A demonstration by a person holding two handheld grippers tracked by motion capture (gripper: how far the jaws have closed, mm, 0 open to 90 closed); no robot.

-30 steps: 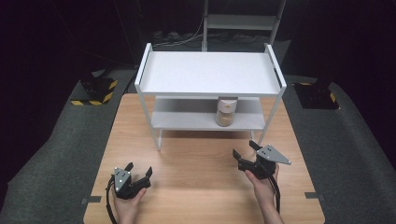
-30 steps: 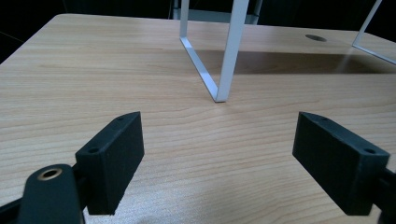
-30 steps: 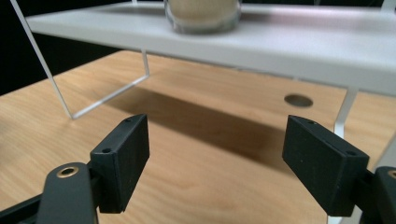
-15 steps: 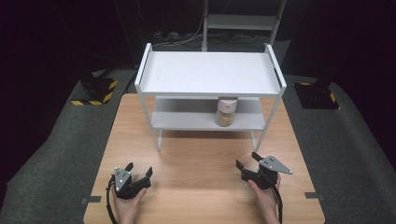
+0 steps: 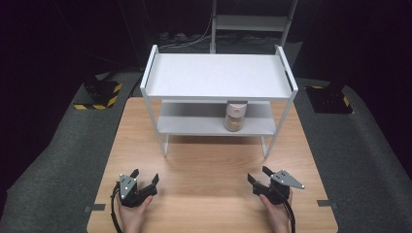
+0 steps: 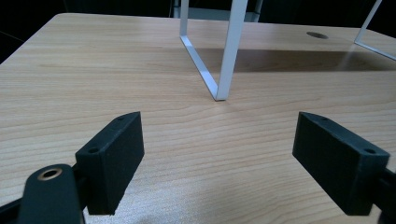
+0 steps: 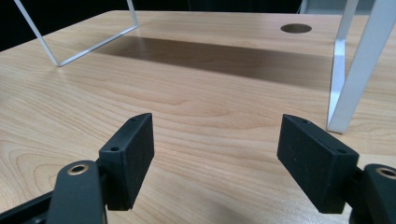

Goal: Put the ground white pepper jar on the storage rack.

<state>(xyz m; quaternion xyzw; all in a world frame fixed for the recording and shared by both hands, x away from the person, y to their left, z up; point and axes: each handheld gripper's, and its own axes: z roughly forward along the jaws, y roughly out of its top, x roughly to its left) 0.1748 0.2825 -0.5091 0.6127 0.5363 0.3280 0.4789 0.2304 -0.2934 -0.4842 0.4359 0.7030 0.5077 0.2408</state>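
So both hands were parked low at the near edge of the wooden table (image 5: 209,170), one on each side. The left gripper (image 5: 144,182) sat near the left corner with its jaws spread wide and nothing between them, just bare wood. The right gripper (image 5: 257,175) was the same deal over on the right: jaws wide apart, holding nothing, grey plate on top angled outward.

Compared with a second ago, the right gripper had pulled back toward the person and dropped lower on the table, while the left one hadn't really budged.

The jar (image 5: 235,115) was well away from both grippers, standing upright on the lower level of the white shelf (image 5: 218,77), toward its right side. It had a pale lid and looked filled with something tan.
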